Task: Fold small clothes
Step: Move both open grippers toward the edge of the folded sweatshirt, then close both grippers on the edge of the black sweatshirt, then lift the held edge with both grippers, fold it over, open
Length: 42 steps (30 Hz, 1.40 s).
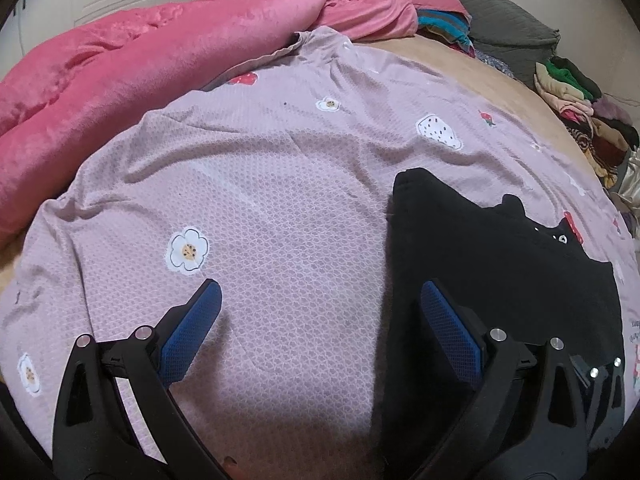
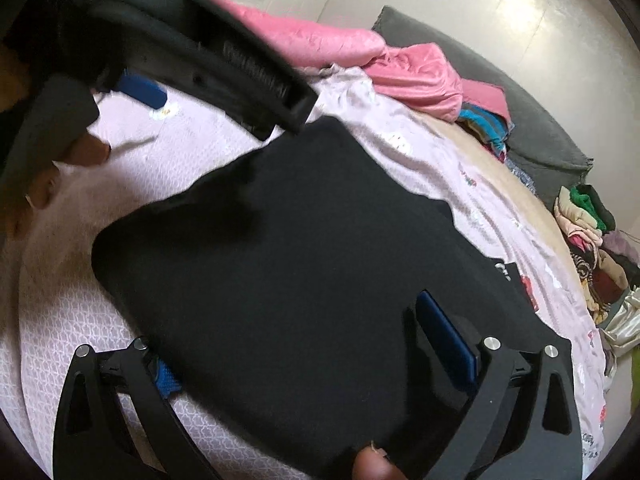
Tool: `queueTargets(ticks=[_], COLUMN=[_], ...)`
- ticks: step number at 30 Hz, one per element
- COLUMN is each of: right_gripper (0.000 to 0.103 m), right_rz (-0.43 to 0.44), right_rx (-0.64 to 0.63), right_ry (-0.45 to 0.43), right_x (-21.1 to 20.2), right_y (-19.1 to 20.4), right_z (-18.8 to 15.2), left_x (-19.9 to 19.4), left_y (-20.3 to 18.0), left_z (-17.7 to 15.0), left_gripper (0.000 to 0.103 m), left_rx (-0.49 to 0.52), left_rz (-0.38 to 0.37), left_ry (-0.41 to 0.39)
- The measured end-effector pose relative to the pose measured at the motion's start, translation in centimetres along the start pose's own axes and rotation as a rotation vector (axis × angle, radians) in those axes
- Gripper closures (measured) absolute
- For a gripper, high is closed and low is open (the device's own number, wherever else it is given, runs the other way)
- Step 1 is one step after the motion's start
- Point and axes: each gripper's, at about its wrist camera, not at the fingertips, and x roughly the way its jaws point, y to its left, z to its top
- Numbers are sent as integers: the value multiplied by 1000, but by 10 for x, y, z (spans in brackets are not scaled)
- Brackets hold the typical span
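Right wrist view shows the black garment (image 2: 304, 264) spread on the bed's lilac sheet (image 2: 72, 320), folding barely begun, right gripper (image 2: 296, 340) and left gripper (image 1: 320, 320) jaws both open, empty.

One black knit garment (image 2: 304, 248) lies on one mauve patterned bedspread (image 1: 280, 184) scattered with printed flowers, four of them countable in the left wrist view. One crumpled pink plush blanket (image 1: 132, 60) runs along the far side, with one grey cushion (image 2: 532, 120) behind. Two heaps of mixed-colour clothes (image 1: 580, 120) (image 1: 444, 24) sit at the bed's edge. Two blue-padded black tongs, left tongs (image 1: 320, 292) and right tongs (image 2: 296, 336), appear, each two-fingered.
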Motion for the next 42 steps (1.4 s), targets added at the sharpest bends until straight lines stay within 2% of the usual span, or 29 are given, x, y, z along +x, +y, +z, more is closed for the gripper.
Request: queueTargets(ticks=[1,2,3,4,5,6,7,8,9,10,13,20,22,23,27,30,37,42], right_gripper=[12,23,27,38,54,62,75,79,81,82,84,86,87,87,89,91,93,93], right_rz=[2,14,25,33,54,71,79,82,75,72,87,94,102,104,114,117,111,102], right_rx=[7,16,24,27,27,23,21,16,7,6,27,64,82,92,149,187,289,348], right_ry=[-18,-40,-56,-68,-85,-95,-103,-112,-120,-125,-136,-175,-186,-192,-207,-224,-261,-287], right_x=[-3,-8,-12,-15,-19,-22,-25,-27,-29,-30,-34,-48,-51,-53,-62,-72,-95,-109], right_y=[-2,-5,-8,-8,-10,-10,-9,-9,-9,-8,-14,-27,-33,-36,-50,-60,-89,-110], right_z=[0,0,-1,-1,-2,-3,-3,-4,-6,-6,-9,-14,-16,-17,-23,-28,-42,-55], left_x=[2,3,4,4,5,4,4,4,6,7,14,33,30,27,17,3,-31,-46], left_y=[0,-1,-1,-2,-2,-2,-2,-2,-2,-2,-9,-30,-37,-40,-54,-70,-112,-140], left_z=[0,0,0,0,1,2,3,5,6,7,10,14,14,14,15,15,23,26], left_gripper=[10,10,10,10,10,10,10,10,10,10,10,10,18,36,76,85,85,85], left_rx=[-2,-4,-7,-12,-19,-34,-48,-71,-103,-122,-155,-137,-133,-130,-134,-101,-14,31], left_rz=[-7,-11,-16,-25,-36,-60,-81,-124,-193,-230,-305,-326,-350,-360,-421,-423,-415,-419], left_ry=[6,11,16,22,26,30,34,47,69,83,117,172,160,155,140,108,33,15])
